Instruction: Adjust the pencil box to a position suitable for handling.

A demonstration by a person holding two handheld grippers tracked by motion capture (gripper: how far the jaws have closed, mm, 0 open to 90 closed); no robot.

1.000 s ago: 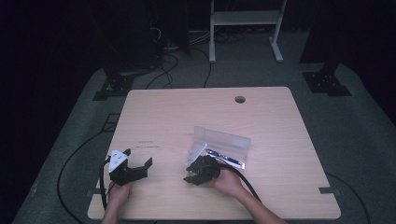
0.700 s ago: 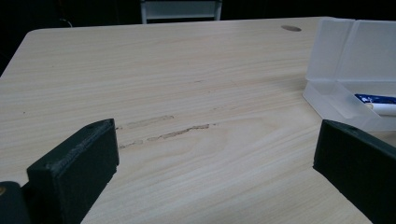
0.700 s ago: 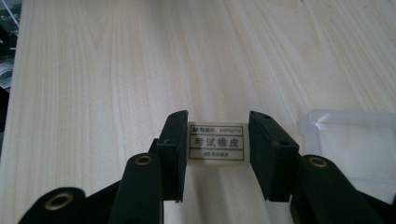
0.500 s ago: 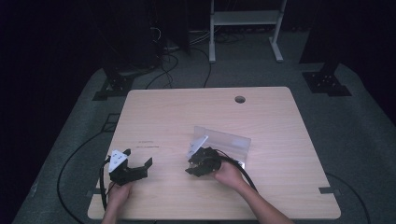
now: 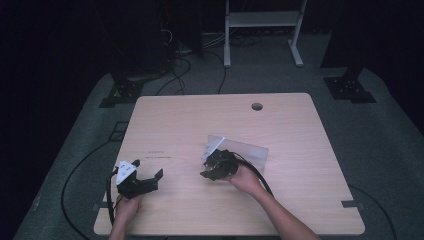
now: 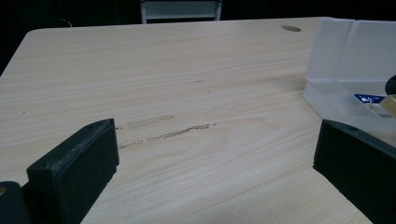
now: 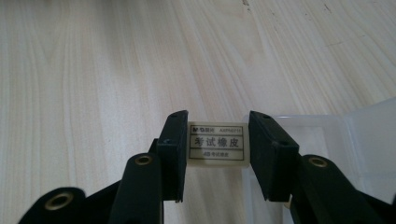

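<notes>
In the right gripper view, the right claw (image 7: 218,149) grips a small white eraser (image 7: 218,144) between its two black jaws, the pads pressed against the eraser's short ends and its label with printed characters facing the camera. The eraser sits in the lower middle of that frame, held off the pale wooden surface (image 7: 93,70), and just behind and to the right of it lies a clear plastic case (image 7: 327,135), open, its wall running into the right edge of the frame. In the high view the right claw (image 5: 216,169) shows a little below and right of the frame's centre, borne by the person's right hand (image 5: 245,179), at the near left corner of the clear plastic case (image 5: 247,152), which rests on the surface (image 5: 280,115) with one flap raised. The left claw (image 5: 145,175) lies in the lower left of the high view, well apart from the case, held by the left hand (image 5: 125,209) low over the surface; its jaws stand wide apart with nothing between them, as the left gripper view confirms, where bare wood fills the gap and the clear plastic case (image 6: 345,70) sits at the upper right of the frame. A round hole (image 5: 257,106) marks the surface near its far edge.
</notes>
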